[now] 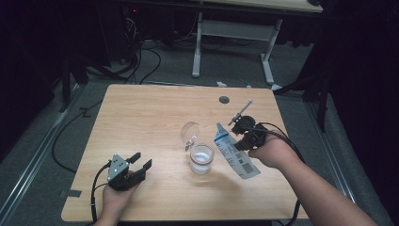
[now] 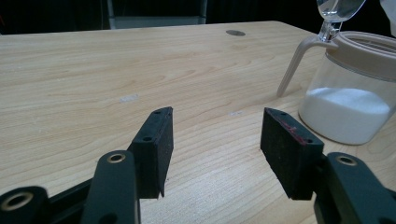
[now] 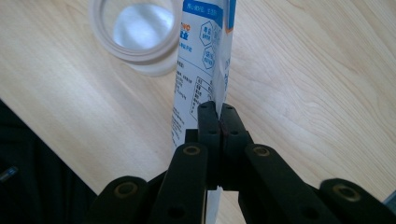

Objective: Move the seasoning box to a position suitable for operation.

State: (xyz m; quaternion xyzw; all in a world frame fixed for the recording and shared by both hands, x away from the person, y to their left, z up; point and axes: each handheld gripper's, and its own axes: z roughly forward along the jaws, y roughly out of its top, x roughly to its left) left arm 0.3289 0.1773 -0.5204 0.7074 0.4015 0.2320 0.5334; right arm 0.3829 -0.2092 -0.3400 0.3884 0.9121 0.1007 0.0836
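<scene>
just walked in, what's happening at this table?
A person works with two handheld grippers at a wooden table. The right gripper is clamped shut on a white and blue printed packet, held beside a clear jar that holds white powder. The jar's hinged lid is flipped open. The left gripper sits apart near the table's front left, jaws open with nothing between them. Whether any powder is leaving the packet can't be told.
</scene>
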